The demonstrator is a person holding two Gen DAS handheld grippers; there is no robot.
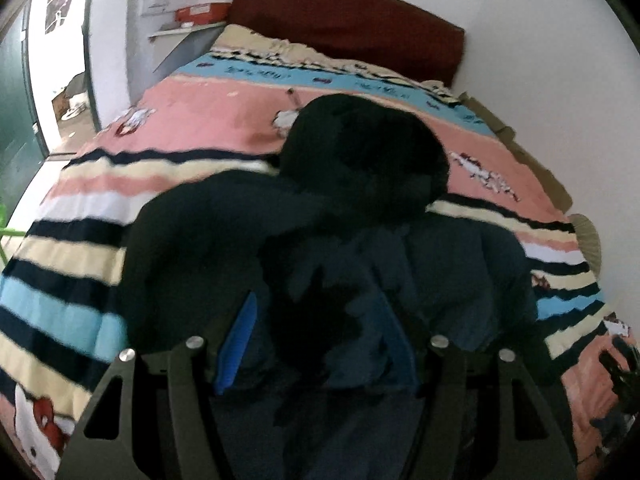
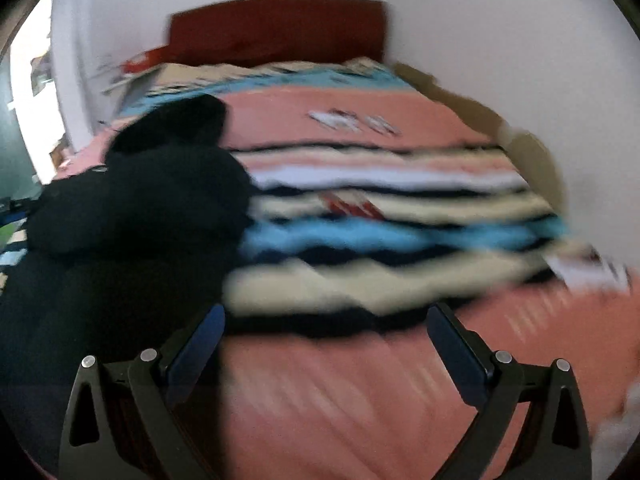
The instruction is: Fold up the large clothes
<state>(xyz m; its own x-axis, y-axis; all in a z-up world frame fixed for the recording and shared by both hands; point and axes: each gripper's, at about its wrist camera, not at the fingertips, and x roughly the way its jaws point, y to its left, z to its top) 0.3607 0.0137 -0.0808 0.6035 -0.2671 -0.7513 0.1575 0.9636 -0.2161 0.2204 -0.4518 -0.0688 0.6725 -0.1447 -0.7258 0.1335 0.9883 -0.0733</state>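
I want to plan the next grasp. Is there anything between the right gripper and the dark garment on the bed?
Nothing visible. The right gripper is open over bare bedspread; the dark garment lies to its left.

We're in a home bedroom: bed (image 1: 224, 120) with cartoon striped bedspread (image 1: 72, 248), dark red headboard (image 1: 344, 20), doorway (image 1: 60, 60) at left.

Open striped pink, cream, blue and black bedspread (image 2: 400, 200) to the right and beyond, up to the dark red headboard (image 2: 276, 28) and white wall (image 2: 520, 40); blocked on the left and near middle by the bulky dark navy hooded garment (image 1: 360, 208) heaped across it.
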